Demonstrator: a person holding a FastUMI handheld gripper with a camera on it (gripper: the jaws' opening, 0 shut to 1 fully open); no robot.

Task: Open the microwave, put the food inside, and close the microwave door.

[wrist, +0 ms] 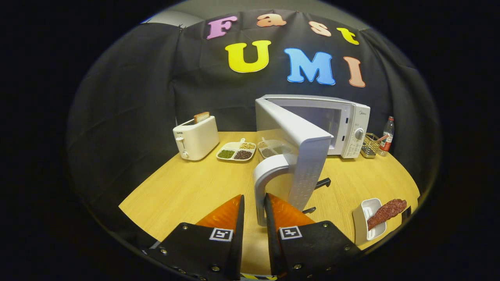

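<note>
Fingers point(254, 205) parted narrowly, straddling the door handle point(267, 175) without clear contact — microwave point(347, 125) door swung wide open above the tabletop point(187, 191).

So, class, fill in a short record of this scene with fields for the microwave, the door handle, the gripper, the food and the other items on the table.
microwave: microwave at the table's far side, its door swung wide open
handle: door handle just ahead of the fingers, at the gap between them
gripper: gripper with a narrow gap between its fingers, not clamped on the handle
food: sausage on a white dish, outside the microwave
others: toaster with bread, divided plate, bottle
</note>
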